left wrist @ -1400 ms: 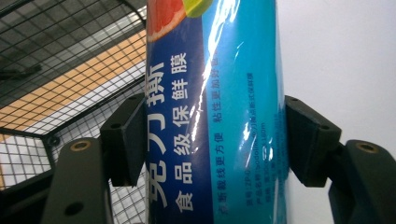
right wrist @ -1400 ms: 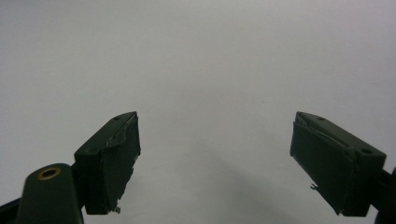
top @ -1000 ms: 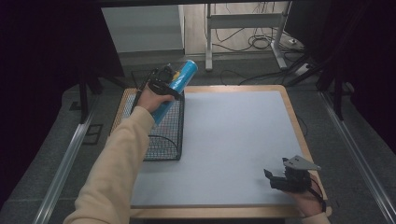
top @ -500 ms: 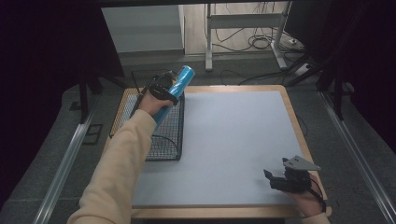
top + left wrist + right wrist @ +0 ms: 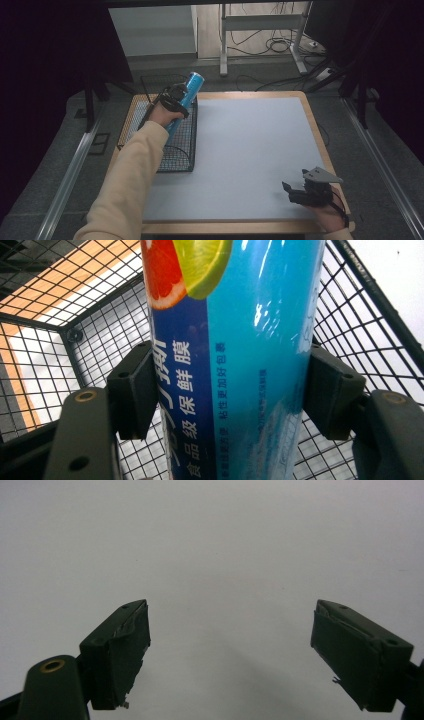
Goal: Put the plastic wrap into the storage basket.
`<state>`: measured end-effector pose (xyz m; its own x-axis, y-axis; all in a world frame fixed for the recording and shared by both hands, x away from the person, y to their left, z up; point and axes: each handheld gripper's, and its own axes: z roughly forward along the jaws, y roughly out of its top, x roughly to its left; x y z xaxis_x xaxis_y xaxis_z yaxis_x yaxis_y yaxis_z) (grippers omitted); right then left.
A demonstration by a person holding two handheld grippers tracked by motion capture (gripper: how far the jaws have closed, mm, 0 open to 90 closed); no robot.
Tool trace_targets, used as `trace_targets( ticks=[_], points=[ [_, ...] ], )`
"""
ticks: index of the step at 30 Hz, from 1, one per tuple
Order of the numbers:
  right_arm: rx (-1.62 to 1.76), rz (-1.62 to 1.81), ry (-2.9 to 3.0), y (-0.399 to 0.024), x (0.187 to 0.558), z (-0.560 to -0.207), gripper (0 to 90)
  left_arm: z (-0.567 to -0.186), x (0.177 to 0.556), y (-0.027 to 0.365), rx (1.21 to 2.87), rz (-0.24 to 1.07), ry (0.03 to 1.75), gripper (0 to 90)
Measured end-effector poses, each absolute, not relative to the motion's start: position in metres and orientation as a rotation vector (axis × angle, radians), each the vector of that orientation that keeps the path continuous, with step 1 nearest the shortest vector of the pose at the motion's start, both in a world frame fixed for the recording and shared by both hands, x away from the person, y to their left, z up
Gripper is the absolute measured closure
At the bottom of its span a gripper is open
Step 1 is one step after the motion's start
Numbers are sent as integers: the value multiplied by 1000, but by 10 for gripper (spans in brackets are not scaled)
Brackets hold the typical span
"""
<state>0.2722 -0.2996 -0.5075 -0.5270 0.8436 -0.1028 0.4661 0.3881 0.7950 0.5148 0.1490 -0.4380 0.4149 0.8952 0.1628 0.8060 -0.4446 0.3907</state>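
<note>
Left gripper [image 5: 172,97] clenched on blue cling-film tube [image 5: 184,102], pads [image 5: 134,390] pressing both sides at mid-length. Tube tilted, upper end beyond gripper, lower end inside black wire basket [image 5: 177,150] directly beneath. Mid-body grip presumably for balance of long tube during lowering or lifting; which one, unclear. Right gripper [image 5: 230,650] released, jaws wide, nothing between, parked low over bare grey table [image 5: 250,150], well apart from basket, probably idle.
</note>
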Motion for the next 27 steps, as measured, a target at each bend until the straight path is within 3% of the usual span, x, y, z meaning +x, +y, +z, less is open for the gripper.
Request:
trace_targets(
  ticks=[5,6,10,16,27],
  points=[
    [1120,997,2152,-299,271,-507,163,-436,515,149,2399,500,1485,298],
    [1119,998,2153,-299,271,-507,164,-434,514,150,2372,489,1485,243],
    [1121,996,2156,-300,272,-508,164,-425,511,149,2344,488,1483,159],
    [1125,1003,2155,-300,272,-507,163,-411,497,154,2237,415,1482,119],
    [1121,1022,2153,-300,278,-506,163,-388,461,147,2184,431,1296,110]
  ],
)
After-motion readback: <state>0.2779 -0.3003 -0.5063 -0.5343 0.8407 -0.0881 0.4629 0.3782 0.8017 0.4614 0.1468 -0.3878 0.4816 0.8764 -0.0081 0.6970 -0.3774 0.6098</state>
